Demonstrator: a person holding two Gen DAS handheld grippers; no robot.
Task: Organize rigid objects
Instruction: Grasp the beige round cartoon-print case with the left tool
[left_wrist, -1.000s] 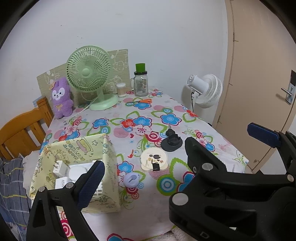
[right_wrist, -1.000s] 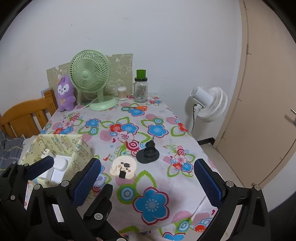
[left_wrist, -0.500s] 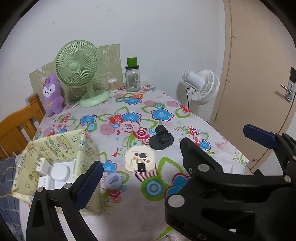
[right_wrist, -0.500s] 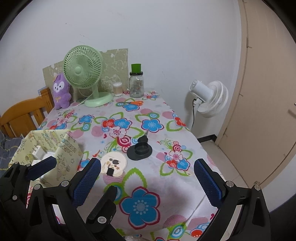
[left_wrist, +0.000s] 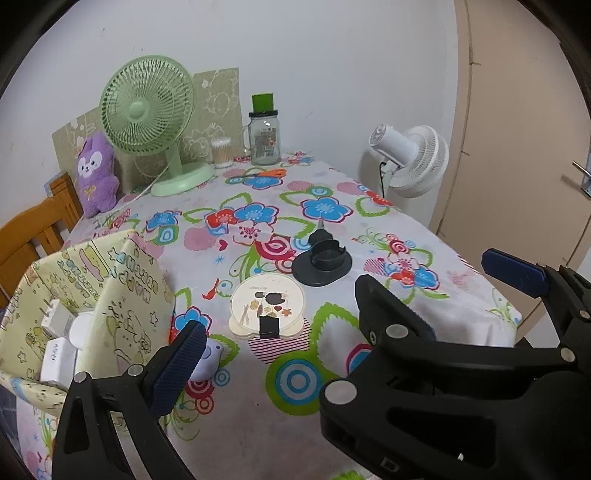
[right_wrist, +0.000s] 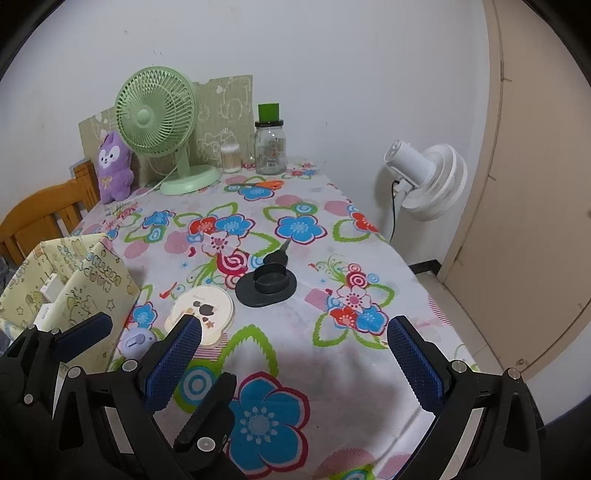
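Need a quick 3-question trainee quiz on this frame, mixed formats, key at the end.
1. True or false: the left gripper is shut on the black round base.
2. Multiple choice. The small lavender round gadget lies: A) inside the yellow fabric box; B) on the tablecloth just outside the box; C) beside the green desk fan.
3. Fill in: the cream round mirror lies between the lavender gadget and the ____.

Key
1. False; both it and the right gripper are open and hold nothing.
2. B
3. black round base
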